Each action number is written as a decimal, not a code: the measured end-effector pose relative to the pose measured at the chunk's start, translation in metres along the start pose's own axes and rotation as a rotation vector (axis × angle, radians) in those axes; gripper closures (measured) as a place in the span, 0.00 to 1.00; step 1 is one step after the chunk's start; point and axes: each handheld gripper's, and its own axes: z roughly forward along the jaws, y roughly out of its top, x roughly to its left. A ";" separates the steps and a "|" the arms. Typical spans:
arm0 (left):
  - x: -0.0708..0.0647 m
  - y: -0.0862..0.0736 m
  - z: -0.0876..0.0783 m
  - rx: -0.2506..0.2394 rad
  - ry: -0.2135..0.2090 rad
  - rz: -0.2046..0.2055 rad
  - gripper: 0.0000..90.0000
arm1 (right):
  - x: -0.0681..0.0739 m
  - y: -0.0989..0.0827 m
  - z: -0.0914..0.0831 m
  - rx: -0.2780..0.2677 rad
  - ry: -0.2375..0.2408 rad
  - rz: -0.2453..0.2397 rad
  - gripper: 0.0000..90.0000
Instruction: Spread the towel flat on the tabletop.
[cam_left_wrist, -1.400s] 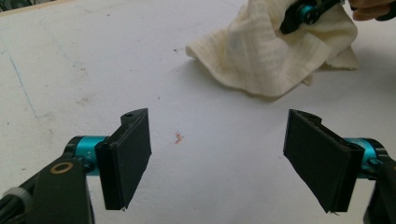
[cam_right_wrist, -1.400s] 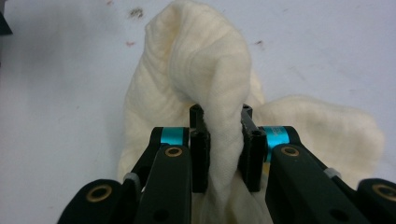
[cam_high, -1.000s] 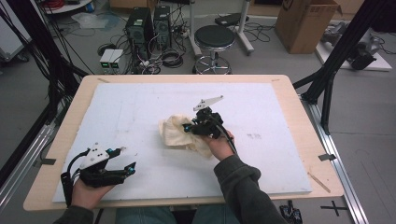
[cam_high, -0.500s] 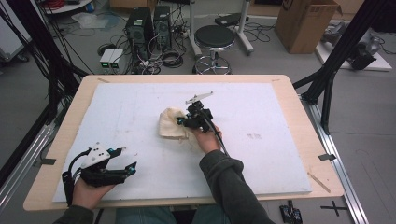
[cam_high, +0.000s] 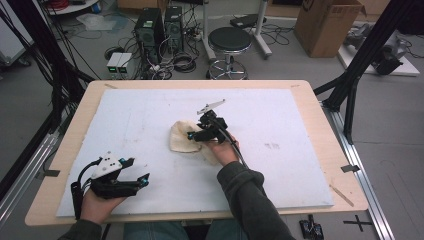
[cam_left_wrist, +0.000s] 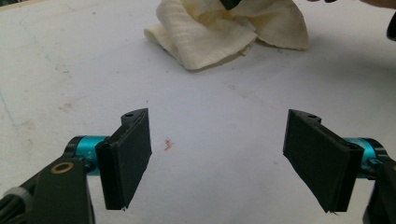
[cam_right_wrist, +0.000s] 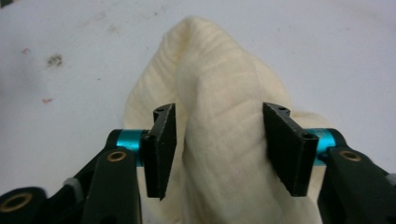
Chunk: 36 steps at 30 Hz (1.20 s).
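The bench is covered by a white mat, and a cream cloth is bunched near its middle. The right claw is seen astride a raised fold, its jaws just opened and off the fabric. The left claw is held wide open and empty near the front edge.

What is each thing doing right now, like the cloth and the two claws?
Cloth: crumpled in a heap on the white board, a raised fold standing between the right claw's jaws.
Right claw: jaws just opened, spread either side of the fold, not pinching it.
Left claw: wide open, holding nothing, resting near the board's front edge.
White board: flat, lightly stained.
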 end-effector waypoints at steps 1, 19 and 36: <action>-0.001 0.001 0.001 0.001 -0.003 0.001 0.26 | 0.001 0.000 -0.004 -0.009 0.003 -0.009 0.49; -0.019 0.027 0.035 -0.013 -0.069 0.025 0.30 | 0.004 -0.029 -0.081 -0.123 0.000 -0.095 0.57; -0.023 0.055 0.103 0.054 -0.108 -0.010 0.54 | 0.012 -0.085 -0.074 -0.079 0.082 -0.113 0.68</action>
